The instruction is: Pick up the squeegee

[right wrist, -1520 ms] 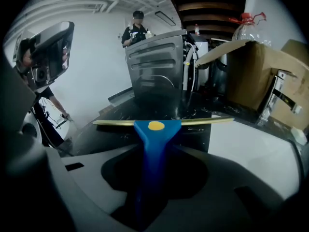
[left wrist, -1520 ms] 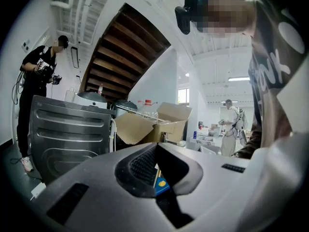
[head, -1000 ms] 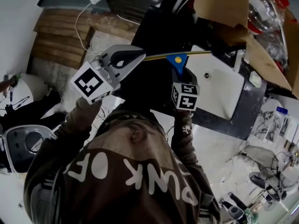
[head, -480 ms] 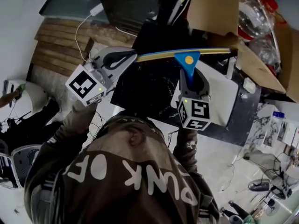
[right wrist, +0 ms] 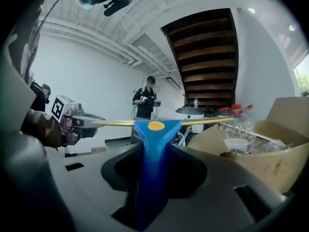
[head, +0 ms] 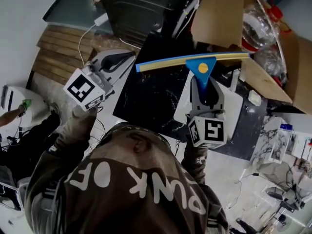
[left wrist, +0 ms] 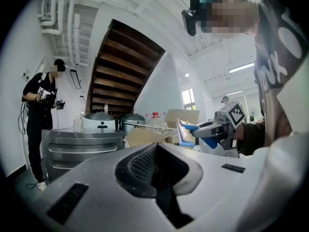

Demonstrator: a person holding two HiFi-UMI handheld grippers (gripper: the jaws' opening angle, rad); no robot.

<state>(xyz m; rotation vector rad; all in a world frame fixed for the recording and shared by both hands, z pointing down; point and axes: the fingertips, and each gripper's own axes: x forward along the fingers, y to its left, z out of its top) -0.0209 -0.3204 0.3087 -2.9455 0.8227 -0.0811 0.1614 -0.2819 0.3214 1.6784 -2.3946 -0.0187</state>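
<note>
The squeegee [head: 202, 65] has a blue handle and a long yellow-and-blue blade. It hangs in the air above the black marble top [head: 146, 99]. My right gripper [head: 204, 89] is shut on its blue handle, which in the right gripper view runs up between the jaws to the squeegee's head [right wrist: 155, 125]. My left gripper [head: 127, 57] is shut and holds nothing. Its tip is just beside the blade's left end, and I cannot tell whether they touch. The left gripper view shows the squeegee [left wrist: 186, 132] end-on to the right, ahead of its closed jaws.
A cardboard box [head: 219, 13] and a clear bottle with a red cap [head: 258, 26] stand behind the squeegee. A steel cabinet [head: 141, 4] is at the back and wooden stairs [head: 58, 48] at the left. A person [right wrist: 147, 98] stands further off.
My right gripper has risen with the squeegee, turning it more level. The left gripper has risen a little and stays by the blade's left end.
</note>
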